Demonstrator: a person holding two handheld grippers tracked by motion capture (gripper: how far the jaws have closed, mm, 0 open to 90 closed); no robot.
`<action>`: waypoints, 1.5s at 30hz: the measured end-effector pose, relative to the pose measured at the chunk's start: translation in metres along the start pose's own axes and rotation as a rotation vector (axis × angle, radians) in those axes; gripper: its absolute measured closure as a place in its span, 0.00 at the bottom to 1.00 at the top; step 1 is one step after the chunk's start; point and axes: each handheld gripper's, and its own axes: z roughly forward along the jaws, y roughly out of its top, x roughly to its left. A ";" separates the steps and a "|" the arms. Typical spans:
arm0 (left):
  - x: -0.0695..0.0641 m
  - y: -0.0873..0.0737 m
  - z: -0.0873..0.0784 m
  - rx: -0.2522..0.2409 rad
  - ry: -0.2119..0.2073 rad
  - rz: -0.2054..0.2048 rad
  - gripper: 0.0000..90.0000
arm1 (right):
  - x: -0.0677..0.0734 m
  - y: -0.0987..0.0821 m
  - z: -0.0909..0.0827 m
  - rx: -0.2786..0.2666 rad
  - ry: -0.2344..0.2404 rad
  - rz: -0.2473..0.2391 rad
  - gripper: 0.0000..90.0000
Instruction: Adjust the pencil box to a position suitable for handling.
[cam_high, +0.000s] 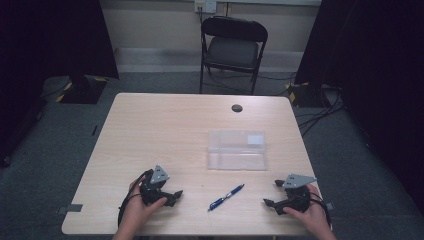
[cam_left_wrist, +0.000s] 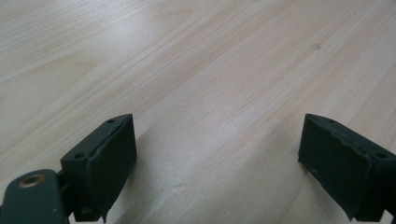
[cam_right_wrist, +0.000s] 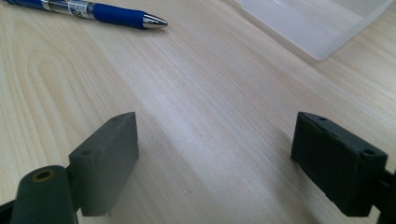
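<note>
A blue pen (cam_high: 226, 197) lies on the wooden table (cam_high: 165, 125) near its front edge, between my two grippers. Behind it a clear plastic case (cam_high: 237, 149) lies open and flat. My left gripper (cam_high: 173, 196) rests low at the front left, held by a hand, jaws wide apart with bare wood between them (cam_left_wrist: 217, 154). My right gripper (cam_high: 272, 193) sits at the front right, also open and holding nothing (cam_right_wrist: 215, 158). In the right gripper view the pen (cam_right_wrist: 88, 10) lies ahead at upper left and the case (cam_right_wrist: 317, 23) at upper right.
A round cable hole (cam_high: 237, 108) marks the table's far side. A black folding chair (cam_high: 233, 47) stands beyond the table. Dark curtains hang at both sides, with cables on the grey floor at the right (cam_high: 320, 112).
</note>
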 end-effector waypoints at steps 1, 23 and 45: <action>0.000 0.000 0.000 0.000 0.000 0.000 0.12 | 0.000 0.000 0.000 -0.001 -0.001 0.000 0.16; 0.000 0.000 0.000 0.000 0.001 0.000 0.12 | -0.019 0.027 0.006 -0.053 -0.120 0.101 0.38; 0.000 0.000 0.000 0.000 0.000 0.000 0.12 | -0.012 0.079 0.047 -0.057 -0.100 0.055 0.43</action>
